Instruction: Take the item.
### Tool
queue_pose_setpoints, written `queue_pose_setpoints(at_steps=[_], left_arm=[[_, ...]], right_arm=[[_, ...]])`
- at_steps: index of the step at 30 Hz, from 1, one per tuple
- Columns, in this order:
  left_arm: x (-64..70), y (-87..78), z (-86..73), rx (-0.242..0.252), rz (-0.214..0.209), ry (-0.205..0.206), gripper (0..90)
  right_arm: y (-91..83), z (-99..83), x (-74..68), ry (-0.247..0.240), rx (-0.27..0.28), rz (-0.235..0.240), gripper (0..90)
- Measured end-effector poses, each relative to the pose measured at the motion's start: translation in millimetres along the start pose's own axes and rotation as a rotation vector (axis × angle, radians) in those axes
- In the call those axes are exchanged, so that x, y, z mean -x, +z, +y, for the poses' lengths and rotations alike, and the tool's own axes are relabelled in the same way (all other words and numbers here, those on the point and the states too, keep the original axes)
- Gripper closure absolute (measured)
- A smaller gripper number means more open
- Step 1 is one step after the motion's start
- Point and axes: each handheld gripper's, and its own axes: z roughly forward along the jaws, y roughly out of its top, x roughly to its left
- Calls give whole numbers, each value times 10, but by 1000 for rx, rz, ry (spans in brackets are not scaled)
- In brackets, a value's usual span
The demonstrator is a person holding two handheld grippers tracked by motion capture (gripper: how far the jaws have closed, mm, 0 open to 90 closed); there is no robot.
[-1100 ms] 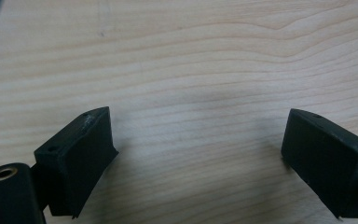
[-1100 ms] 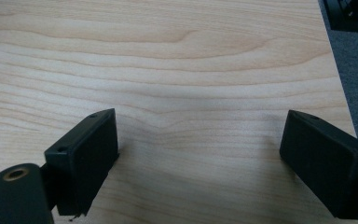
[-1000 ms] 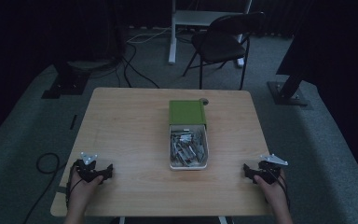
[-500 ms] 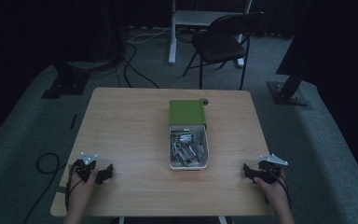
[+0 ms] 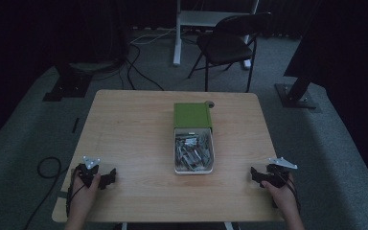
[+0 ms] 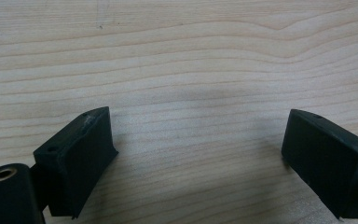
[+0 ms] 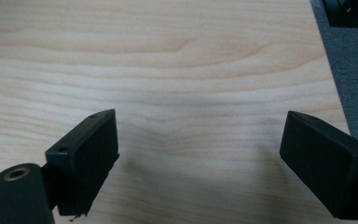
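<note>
Both hands are resting low at the near corners, left gripper (image 5: 106,178) and right gripper (image 5: 258,175) spread empty, flanking the tray (image 5: 176,160) lying lengthwise away.

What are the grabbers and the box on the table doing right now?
left gripper: open, holding nothing, low over the table's near left corner.
right gripper: open, holding nothing, near the right edge.
green lid: off the box, lying flat behind it.
white box: uncovered, full of small metal parts.
</note>
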Motion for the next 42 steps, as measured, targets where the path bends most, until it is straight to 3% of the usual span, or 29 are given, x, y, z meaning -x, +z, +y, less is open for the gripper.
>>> queue_pose_setpoints(at_steps=[13,26,42], left_arm=[[14,6,4,-6,12,-11,73],[13,6,6,-8,12,-9,69],[13,6,6,-8,12,-9,69]], right_arm=[[-152,234,-154,-22,42,29,127],[-300,484,-374,-85,96,69,134],[-379,658,-664,-164,128,118,155]])
